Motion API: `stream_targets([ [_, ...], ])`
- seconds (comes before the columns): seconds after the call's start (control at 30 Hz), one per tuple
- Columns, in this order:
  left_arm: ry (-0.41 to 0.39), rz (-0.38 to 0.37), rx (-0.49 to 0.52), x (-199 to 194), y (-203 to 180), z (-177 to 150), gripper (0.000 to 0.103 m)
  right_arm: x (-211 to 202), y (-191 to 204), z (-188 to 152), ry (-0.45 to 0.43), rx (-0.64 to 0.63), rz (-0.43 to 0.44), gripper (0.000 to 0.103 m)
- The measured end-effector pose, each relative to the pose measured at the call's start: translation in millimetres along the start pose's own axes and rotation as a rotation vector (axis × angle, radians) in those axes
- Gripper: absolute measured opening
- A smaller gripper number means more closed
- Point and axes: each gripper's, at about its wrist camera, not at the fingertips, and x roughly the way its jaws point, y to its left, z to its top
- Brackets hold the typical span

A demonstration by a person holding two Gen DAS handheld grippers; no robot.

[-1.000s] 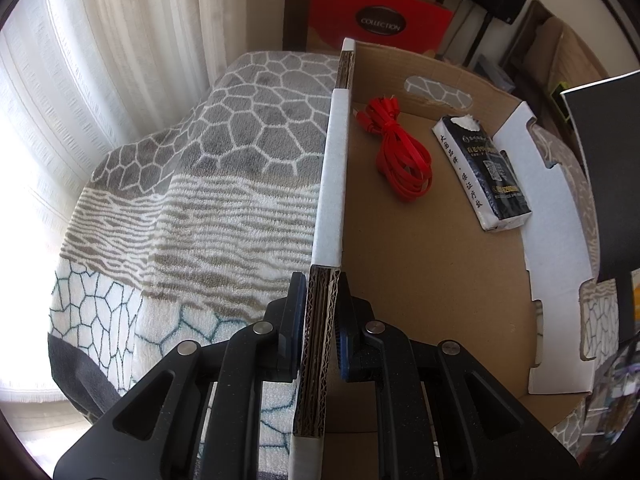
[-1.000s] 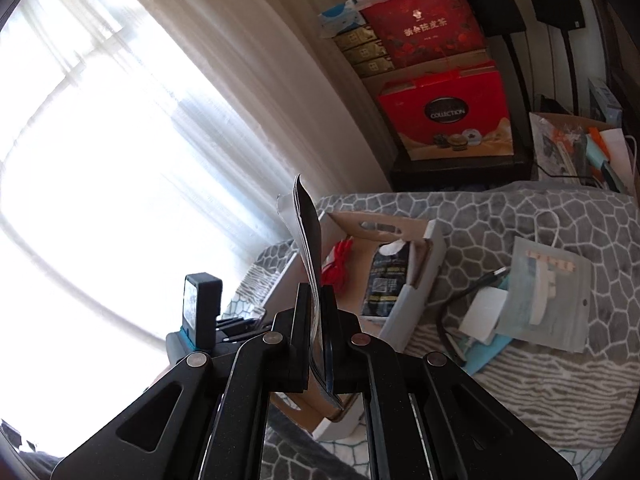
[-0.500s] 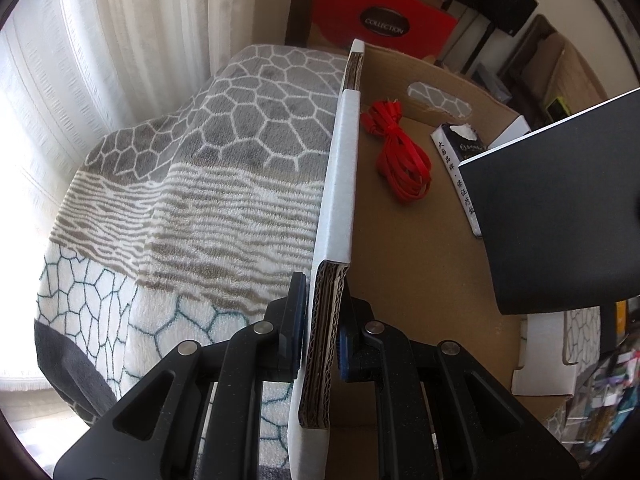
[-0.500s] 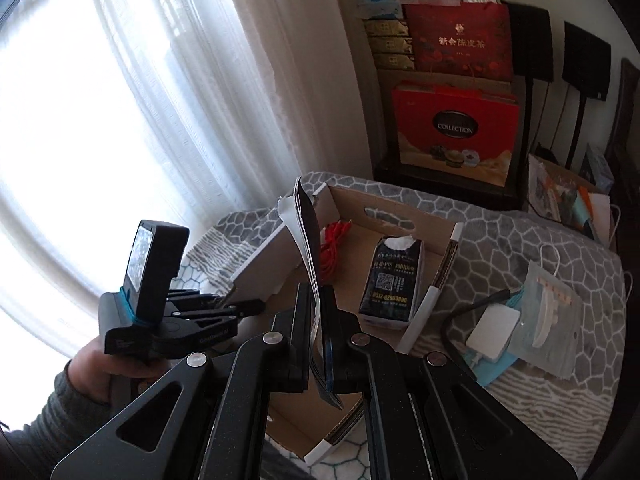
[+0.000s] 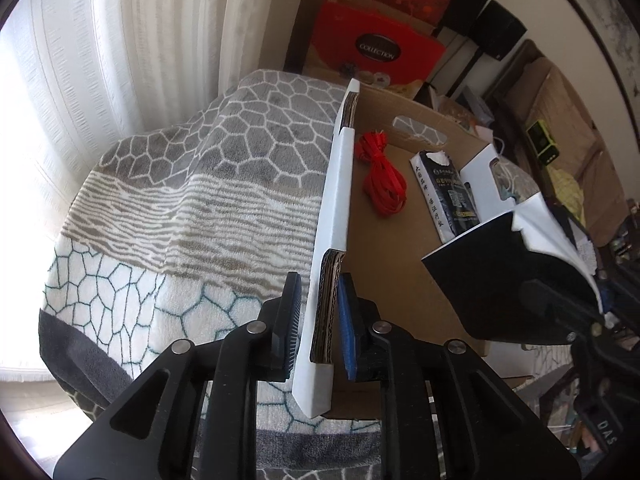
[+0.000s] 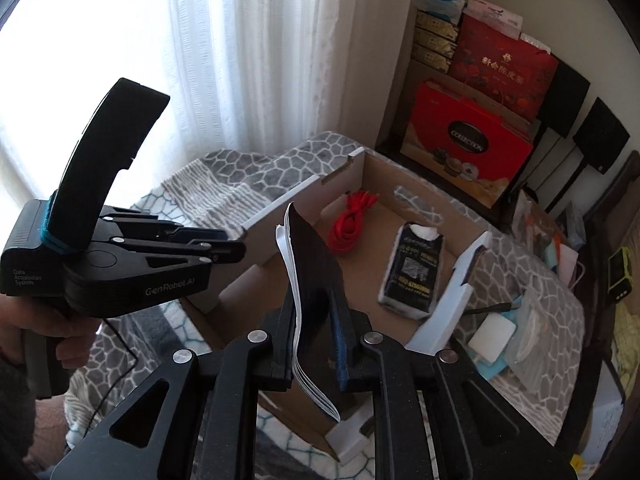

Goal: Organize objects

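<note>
Left claw [image 5: 316, 324] straddles the box [image 5: 340, 184] left wall, pads not touching, so open; right claw [image 6: 316, 332] clamped on a black booklet [image 6: 316, 280], held over the box near end; red cord [image 6: 350, 222] and black pack [image 6: 412, 270] lie inside, on a blanket [image 5: 168, 208].

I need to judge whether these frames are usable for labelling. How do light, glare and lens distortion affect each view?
Left wrist view: the curtained window blows out white at left; the cardboard box interior stays evenly lit; fisheye bends the edges. Right wrist view: the window overexposes the upper left, the black booklet loses surface detail, and the corners vignette dark.
</note>
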Motion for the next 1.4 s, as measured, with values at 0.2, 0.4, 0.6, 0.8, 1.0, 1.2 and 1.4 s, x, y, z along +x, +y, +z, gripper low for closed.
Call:
stream_targets([
  [0.2, -0.041, 0.043, 0.005, -20, 9, 5, 0.017, 5, -4, -3, 0.005, 0.074, 0.149, 0.032],
  [0.4, -0.041, 0.04, -0.016, -20, 17, 4, 0.017, 9, -17, 0, 0.036, 0.181, 0.408, 0.053],
  [0.6, -0.033, 0.043, -0.012, -18, 17, 1, 0.017, 17, -21, 0, 0.042, 0.214, 0.342, 0.055],
  [0.8, -0.034, 0.009, 0.04, -27, 6, -9, 0.017, 10, -44, -6, 0.027, 0.24, 0.233, 0.055],
  [1.0, -0.029, -0.072, 0.077, -43, -6, -17, 0.016, -5, -67, -17, 0.012, 0.262, 0.169, 0.055],
  [1.2, 0.05, -0.151, 0.09, -37, -20, -20, 0.015, -9, -85, -32, 0.008, 0.316, 0.168, 0.055],
  [1.4, 0.133, -0.194, 0.066, -22, -27, -23, 0.016, -6, -95, -46, 0.016, 0.352, 0.176, 0.055],
])
